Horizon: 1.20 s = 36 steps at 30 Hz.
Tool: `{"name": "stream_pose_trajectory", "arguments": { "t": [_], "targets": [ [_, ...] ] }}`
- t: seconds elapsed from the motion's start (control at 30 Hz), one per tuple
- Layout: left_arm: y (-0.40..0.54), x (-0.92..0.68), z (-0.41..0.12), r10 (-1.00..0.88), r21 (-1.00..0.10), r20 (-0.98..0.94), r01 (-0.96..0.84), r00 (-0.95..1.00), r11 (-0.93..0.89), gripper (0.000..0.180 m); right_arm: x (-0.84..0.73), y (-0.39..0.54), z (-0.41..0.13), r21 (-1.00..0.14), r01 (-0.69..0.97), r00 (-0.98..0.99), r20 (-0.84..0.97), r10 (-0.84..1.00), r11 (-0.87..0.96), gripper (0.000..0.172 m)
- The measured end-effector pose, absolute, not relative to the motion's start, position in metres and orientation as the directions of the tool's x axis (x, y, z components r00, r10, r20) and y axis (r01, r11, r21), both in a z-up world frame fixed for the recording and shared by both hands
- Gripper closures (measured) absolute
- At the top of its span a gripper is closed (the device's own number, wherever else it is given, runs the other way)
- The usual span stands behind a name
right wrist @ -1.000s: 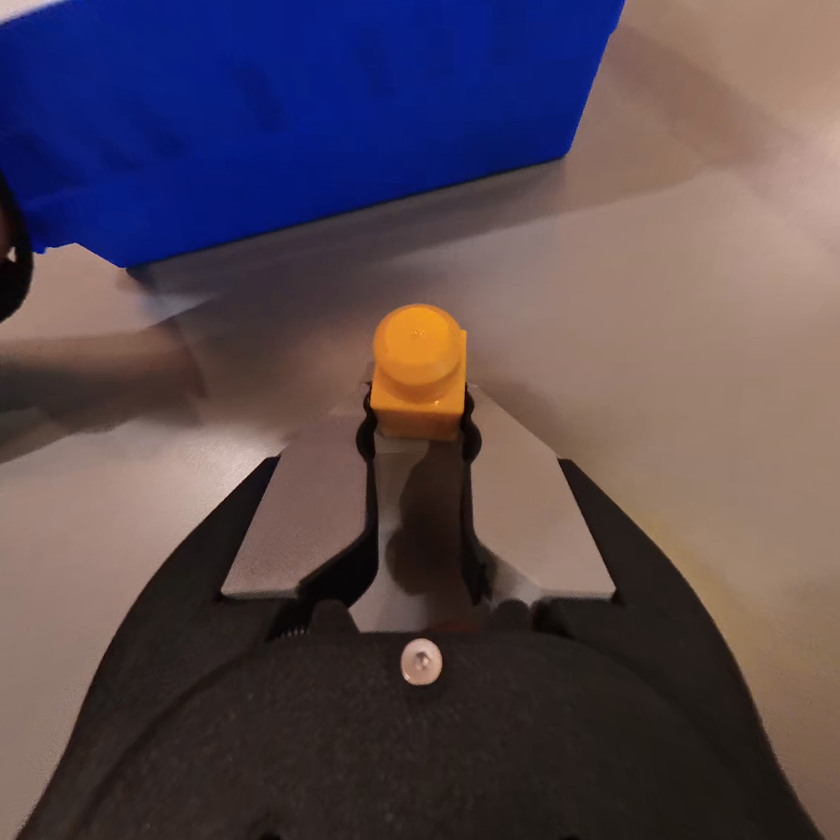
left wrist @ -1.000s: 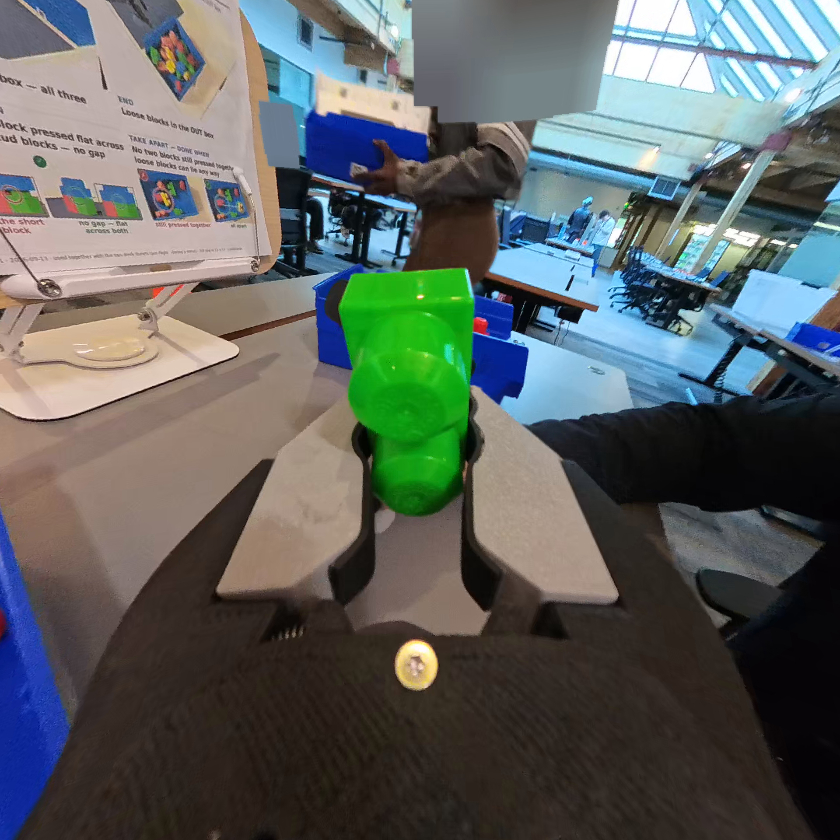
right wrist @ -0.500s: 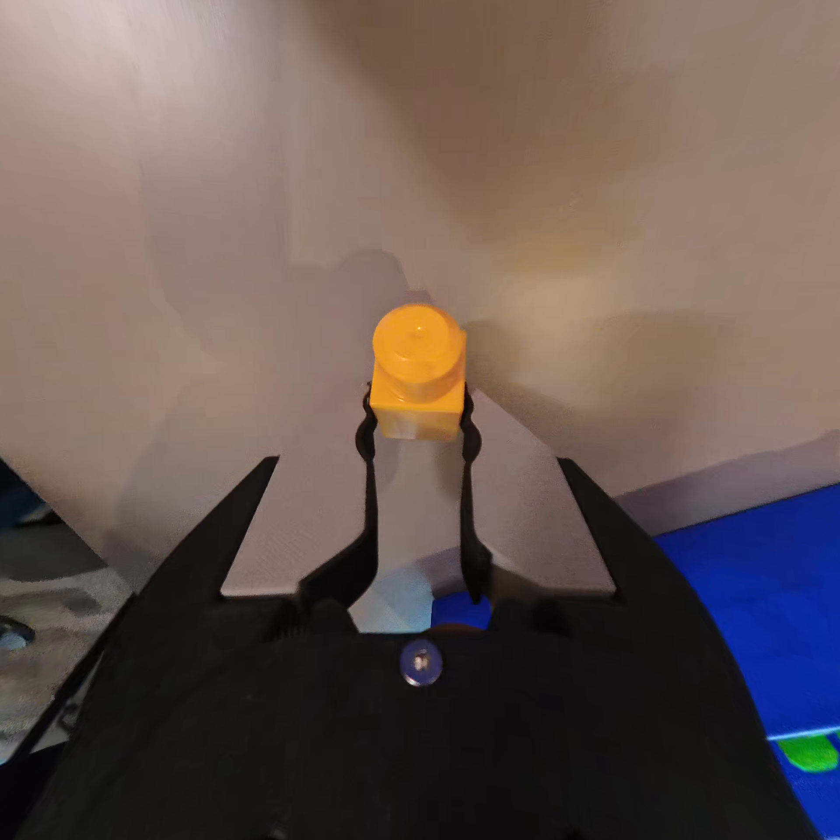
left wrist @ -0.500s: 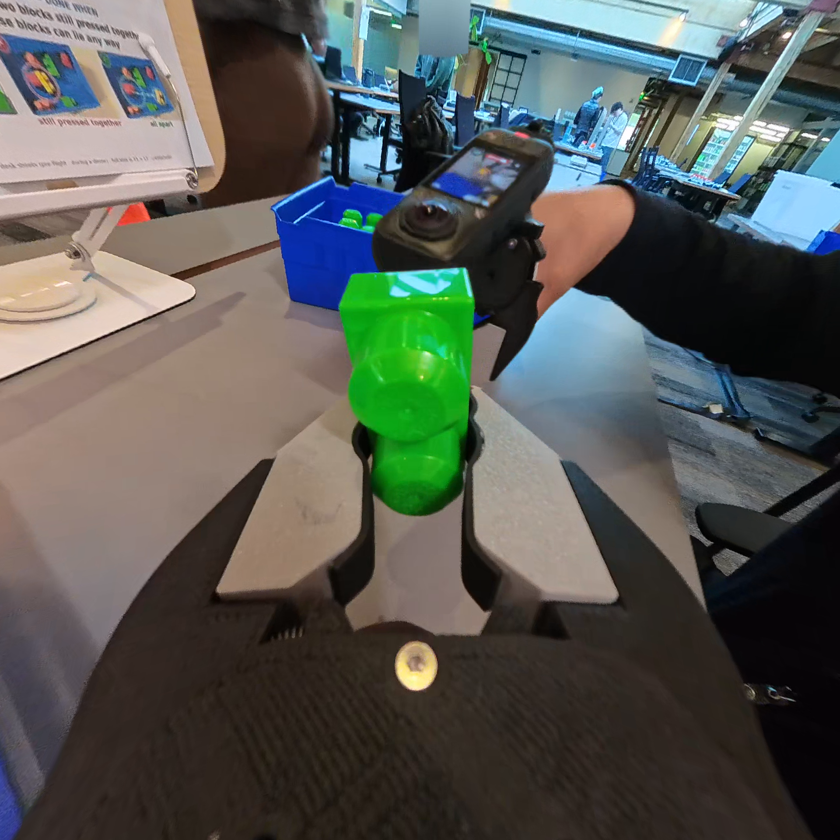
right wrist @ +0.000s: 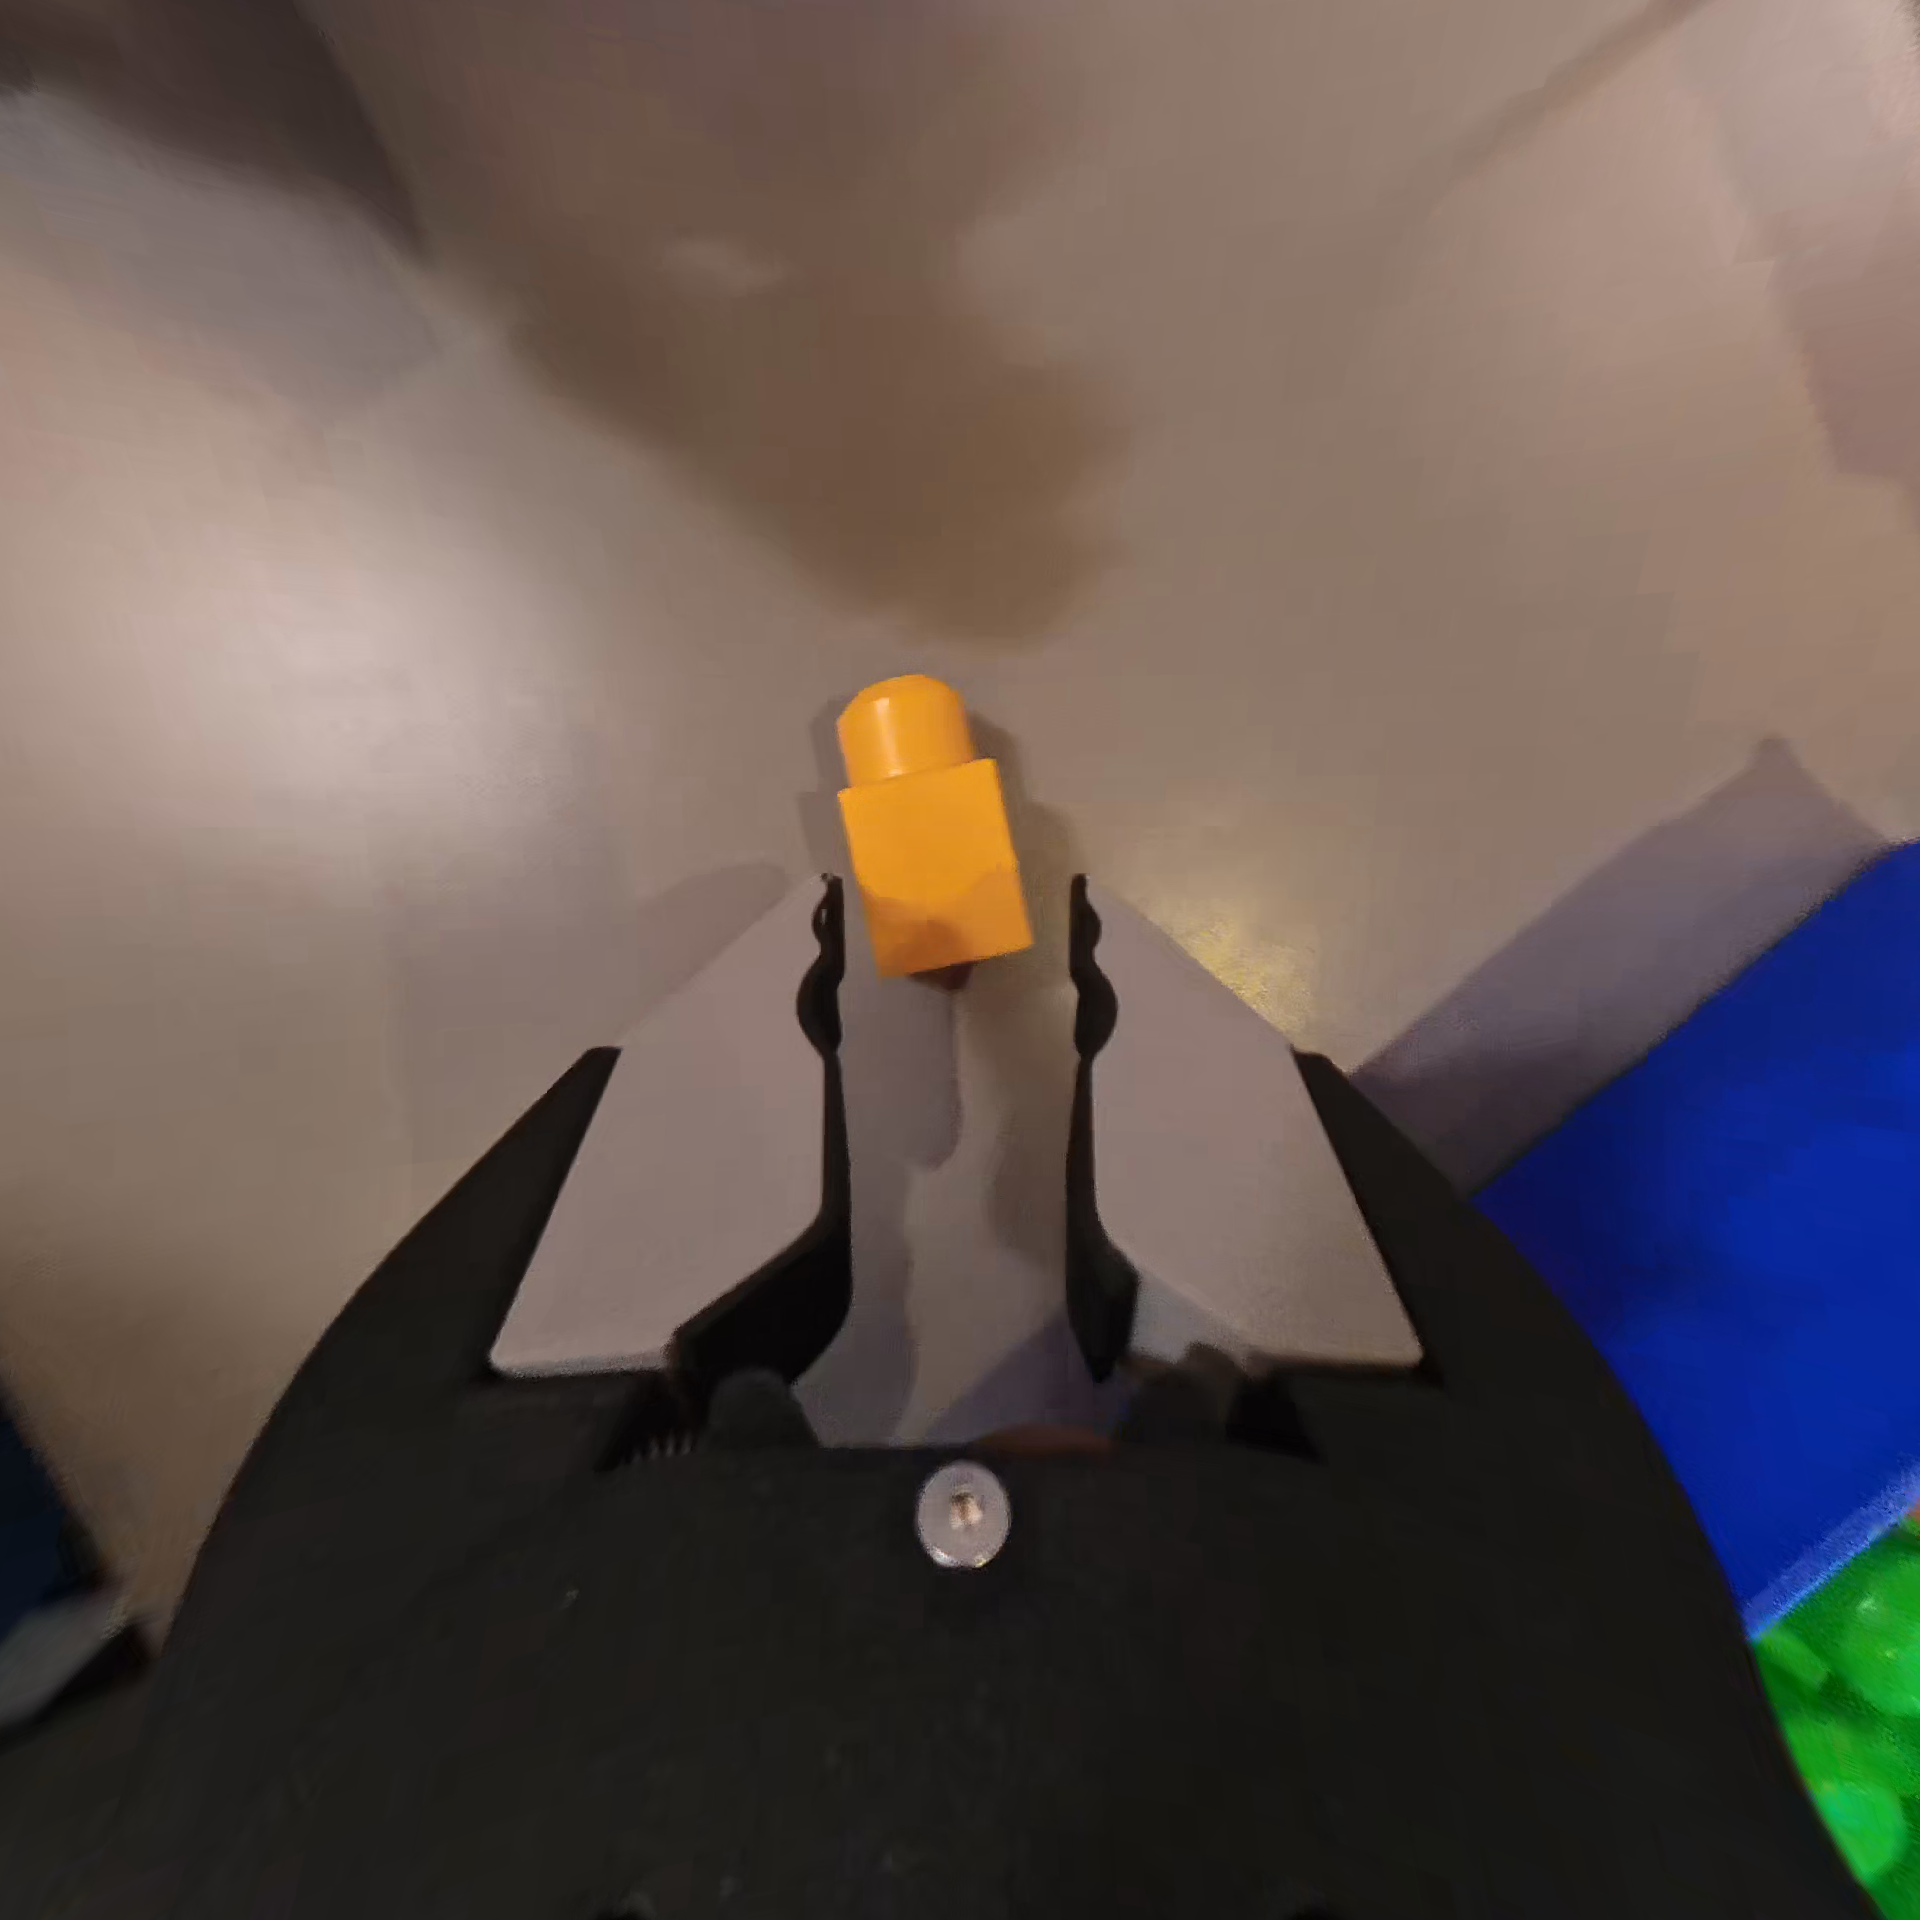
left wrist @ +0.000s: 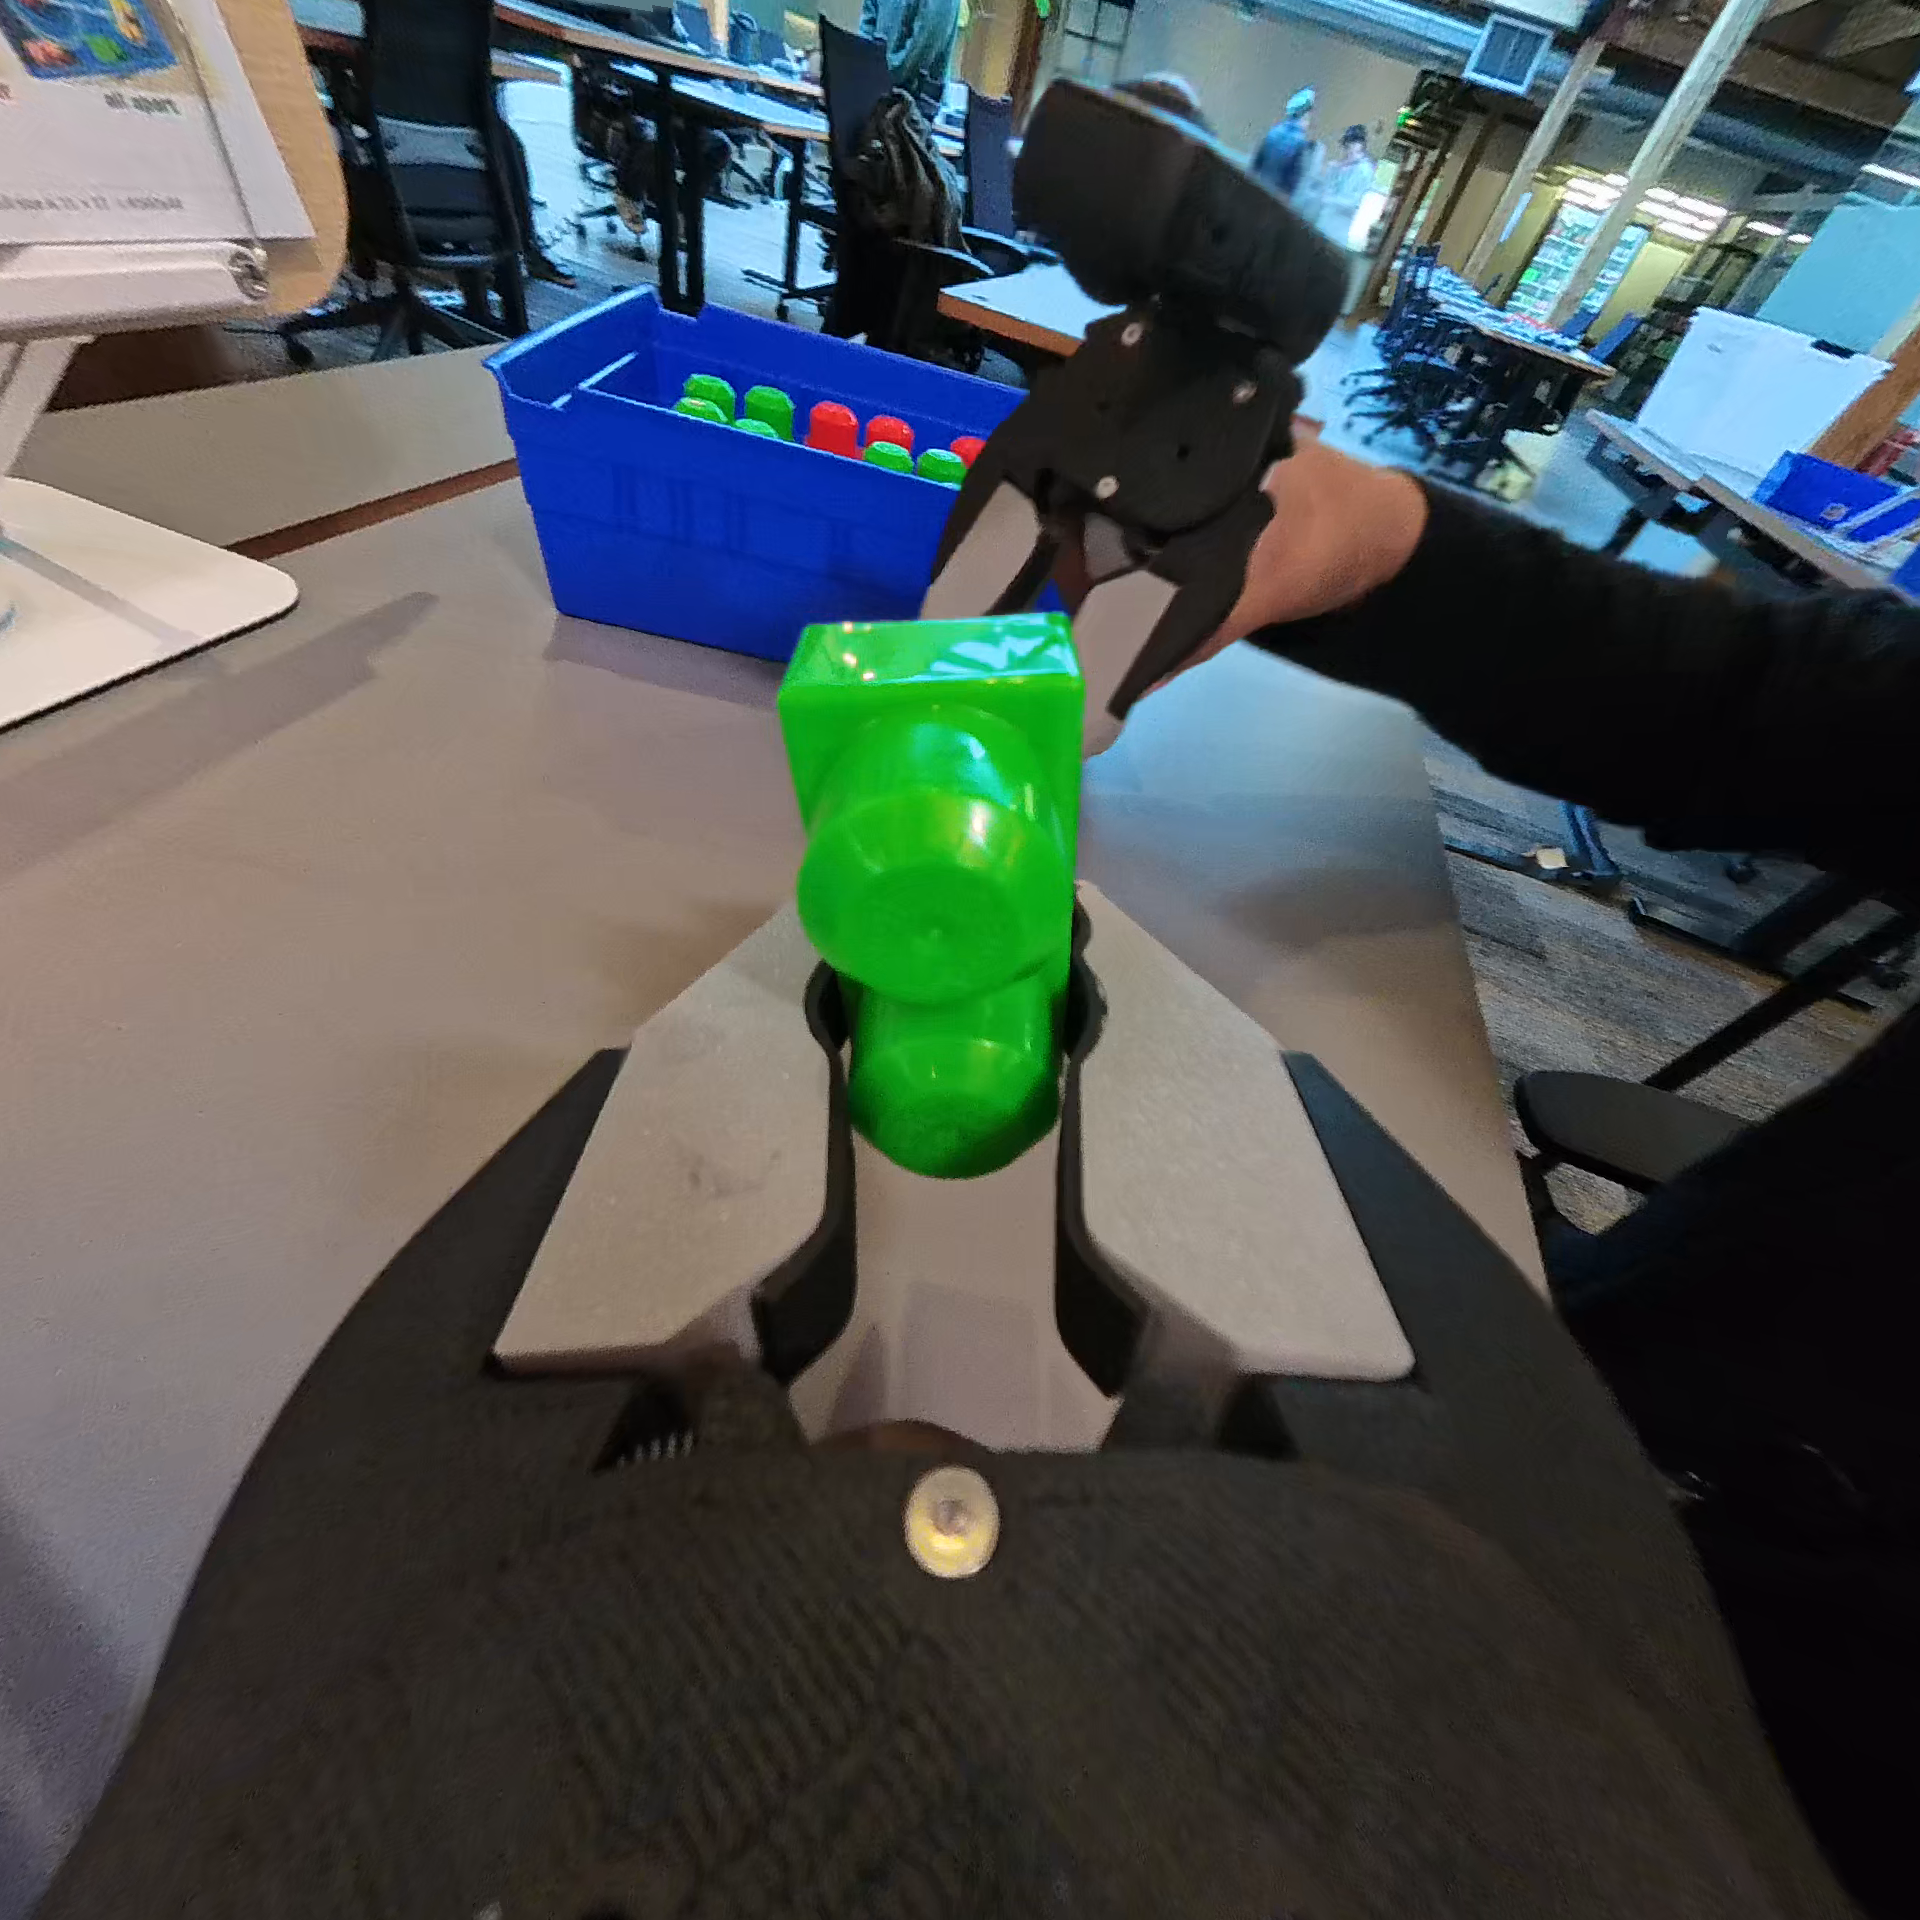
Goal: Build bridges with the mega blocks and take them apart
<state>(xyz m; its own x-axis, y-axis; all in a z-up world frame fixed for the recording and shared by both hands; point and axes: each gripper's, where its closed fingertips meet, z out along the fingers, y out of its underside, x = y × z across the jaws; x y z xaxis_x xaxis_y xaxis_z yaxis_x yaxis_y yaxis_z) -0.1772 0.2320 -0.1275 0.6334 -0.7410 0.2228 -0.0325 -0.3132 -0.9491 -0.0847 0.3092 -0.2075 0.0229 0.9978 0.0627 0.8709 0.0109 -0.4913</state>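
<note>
My left gripper (left wrist: 945, 966) is shut on a green two-stud block (left wrist: 930, 831), which I hold above the grey table (left wrist: 364, 883) with its studs facing the camera. My right gripper (right wrist: 948, 914) is open. A small orange one-stud block (right wrist: 930, 862) sits tilted just ahead of its fingertips, with a gap to each pad, over the grey table top. In the left wrist view the right gripper (left wrist: 1081, 592) points down beyond the green block, which hides its fingertips and the orange block.
A blue bin (left wrist: 707, 520) with red and green blocks stands at the back of the table. Its blue wall (right wrist: 1714, 1247) is at the lower right of the right wrist view. A white stand with an instruction sheet (left wrist: 104, 156) is at the far left. The table's edge runs along the right. One gripper's finger ends stand about 15 cm off the other's.
My right gripper's fingers have opened and the orange block has left the grasp, tilting forward. The right gripper swung away from the bin. The left gripper still holds the green block.
</note>
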Motion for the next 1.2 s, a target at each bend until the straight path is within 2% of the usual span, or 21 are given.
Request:
{"name": "stream_pose_trajectory", "arguments": {
  "t": [0.1, 0.17, 0.37, 0.47, 0.57, 0.67, 0.8, 1.0, 1.2],
  "targets": [
    [0.227, -0.172, -0.130, -0.767, -0.943, 0.250, -0.031, 0.591, -0.331, 0.143, -0.092, 0.315, -0.218, -0.555, 0.832, 0.061, 0.084, 0.995, -0.004, 0.127],
    [0.227, -0.169, -0.135, -0.770, -0.936, 0.268, -0.033, 0.579, -0.351, 0.143, -0.090, 0.311, -0.233, -0.521, 0.853, 0.053, 0.043, 0.998, -0.023, 0.127],
    [0.222, -0.158, -0.142, -0.798, -0.920, 0.312, -0.044, 0.515, -0.389, 0.143, -0.101, 0.302, -0.236, -0.610, 0.790, 0.038, -0.058, 0.998, -0.066, 0.139],
    [0.217, -0.153, -0.145, -0.808, -0.906, 0.357, -0.036, 0.468, -0.421, 0.143, -0.102, 0.291, -0.217, -0.689, 0.719, 0.013, -0.115, 0.993, -0.090, 0.139],
    [0.207, -0.143, -0.146, -0.823, -0.884, 0.420, -0.033, 0.383, -0.466, 0.143, -0.096, 0.270, -0.173, -0.769, 0.639, -0.096, -0.091, 0.991, -0.009, 0.139],
    [0.199, -0.131, -0.148, -0.837, -0.875, 0.438, -0.056, 0.328, -0.481, 0.143, -0.092, 0.254, -0.150, -0.734, 0.665, -0.188, 0.013, 0.982, 0.137, 0.139],
    [0.198, -0.125, -0.158, -0.845, -0.875, 0.399, -0.127, 0.357, -0.467, 0.143, -0.102, 0.221, -0.131, -0.693, 0.681, -0.337, -0.009, 0.941, 0.237, 0.139],
    [0.194, -0.121, -0.169, -0.858, -0.871, 0.350, -0.206, 0.375, -0.446, 0.143, -0.122, 0.207, -0.136, -0.627, 0.742, -0.391, -0.115, 0.913, 0.239, 0.139],
    [0.190, -0.117, -0.171, -0.866, -0.868, 0.340, -0.233, 0.368, -0.439, 0.143, -0.130, 0.203, -0.140, -0.684, 0.705, -0.414, -0.181, 0.892, 0.188, 0.139]
  ]
}}
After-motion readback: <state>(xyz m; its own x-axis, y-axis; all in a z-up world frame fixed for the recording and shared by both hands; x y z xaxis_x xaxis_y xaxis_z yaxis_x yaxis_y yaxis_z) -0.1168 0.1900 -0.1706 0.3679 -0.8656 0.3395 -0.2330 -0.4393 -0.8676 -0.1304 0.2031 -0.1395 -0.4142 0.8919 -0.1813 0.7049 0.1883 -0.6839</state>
